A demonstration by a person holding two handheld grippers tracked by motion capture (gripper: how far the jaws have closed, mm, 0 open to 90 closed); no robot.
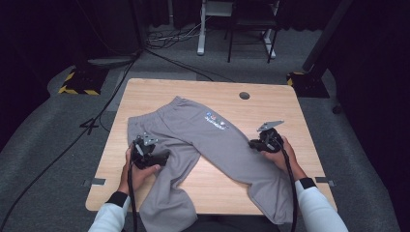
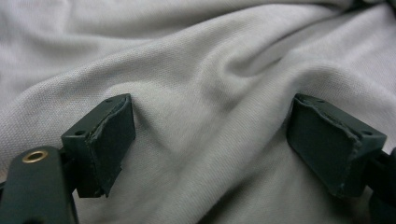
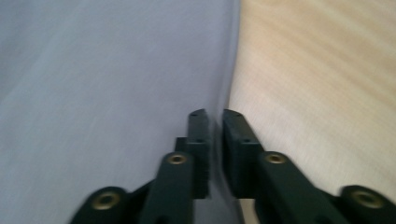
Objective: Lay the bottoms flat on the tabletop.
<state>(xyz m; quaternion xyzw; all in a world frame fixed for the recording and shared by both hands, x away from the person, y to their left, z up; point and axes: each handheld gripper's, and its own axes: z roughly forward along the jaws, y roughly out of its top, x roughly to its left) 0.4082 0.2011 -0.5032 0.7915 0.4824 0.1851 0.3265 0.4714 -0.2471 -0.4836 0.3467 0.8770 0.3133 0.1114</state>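
Grey sweatpants (image 1: 193, 130) lie spread on the wooden table (image 1: 145, 92), waistband toward the far side, both legs running to the near edge and hanging over it. A small coloured print (image 1: 216, 121) sits near the waist. My left gripper (image 1: 162, 157) rests over the left leg, open, its jaws wide apart with wrinkled grey fabric (image 2: 201, 70) beneath them. In its own view the left gripper (image 2: 210, 126) holds nothing. My right gripper (image 1: 252, 143) is at the outer edge of the right leg. Its own view shows the right gripper (image 3: 215, 116) shut on the fabric edge (image 3: 102, 93) beside bare wood (image 3: 317, 84).
A round cable hole (image 1: 244, 95) is in the table's far right part. Beyond the table the grey floor has black cables (image 1: 169, 53), a yellow-and-black striped base (image 1: 77, 82) at the left and white desk legs (image 1: 200, 29) at the back.
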